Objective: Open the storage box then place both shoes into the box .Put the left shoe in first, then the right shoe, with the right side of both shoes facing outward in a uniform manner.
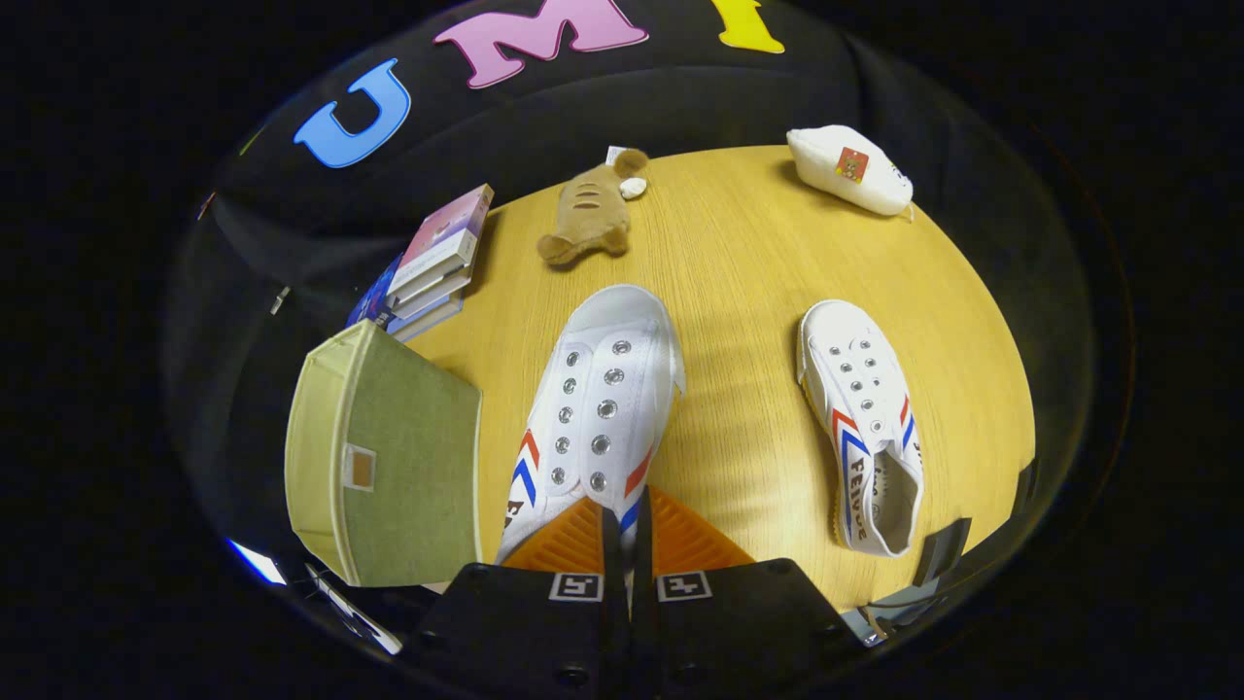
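Observation:
My gripper (pixel 627 525) is shut on the heel end of a white sneaker (pixel 598 408) with red and blue stripes. The thin shoe wall is pinched between the two fingers, and its toe points away from me over the table. The second matching sneaker (pixel 865 428) lies on the table to the right of the fingers, toe pointing away, its opening turned towards me. The olive-green fabric storage box (pixel 384 457) stands just left of the held shoe. Its flat green face with a small pull tab faces me, and I cannot tell whether it is open.
The round wooden table (pixel 748 253) carries a stack of books (pixel 437 262) beyond the box, a brown plush toy (pixel 588 214) beyond the held shoe, and a white pouch (pixel 846 170) at the far right edge.

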### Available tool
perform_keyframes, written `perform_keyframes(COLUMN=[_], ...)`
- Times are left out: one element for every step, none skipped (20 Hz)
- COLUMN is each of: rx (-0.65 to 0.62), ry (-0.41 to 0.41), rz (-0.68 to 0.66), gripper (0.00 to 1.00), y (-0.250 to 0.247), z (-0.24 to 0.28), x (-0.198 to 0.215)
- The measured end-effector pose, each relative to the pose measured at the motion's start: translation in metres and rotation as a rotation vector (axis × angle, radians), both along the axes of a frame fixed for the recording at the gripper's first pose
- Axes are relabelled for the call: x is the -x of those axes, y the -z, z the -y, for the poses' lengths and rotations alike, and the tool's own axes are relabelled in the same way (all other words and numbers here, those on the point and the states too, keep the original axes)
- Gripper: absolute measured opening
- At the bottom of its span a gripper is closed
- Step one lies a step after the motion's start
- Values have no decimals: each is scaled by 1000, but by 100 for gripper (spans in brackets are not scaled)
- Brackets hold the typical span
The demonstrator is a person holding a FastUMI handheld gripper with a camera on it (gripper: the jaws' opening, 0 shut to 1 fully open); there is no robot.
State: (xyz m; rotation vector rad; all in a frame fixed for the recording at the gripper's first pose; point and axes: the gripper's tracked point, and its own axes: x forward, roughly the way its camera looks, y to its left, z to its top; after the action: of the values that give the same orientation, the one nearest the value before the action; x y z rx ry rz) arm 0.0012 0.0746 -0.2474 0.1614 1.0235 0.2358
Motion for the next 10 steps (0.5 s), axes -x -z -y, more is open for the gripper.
perform_keyframes(rx=[0, -8, -20, -35, -50, -67, -86, -105, -120, -132], ry=[10, 22, 28, 36, 40, 42, 39, 35, 24, 8], rz=[22, 42, 59, 75, 90, 94, 93, 94, 100, 103], gripper=[5, 5, 5, 5, 5, 5, 5, 5, 5, 5], y=[-16, -34, -48, -62, -75, -85, -93, -100, -107, -112], z=[-5, -13, -21, -31, -43, -56, -70, -86, -102, -118], x=[5, 11, 15, 19, 23, 27, 32, 34, 36, 39])
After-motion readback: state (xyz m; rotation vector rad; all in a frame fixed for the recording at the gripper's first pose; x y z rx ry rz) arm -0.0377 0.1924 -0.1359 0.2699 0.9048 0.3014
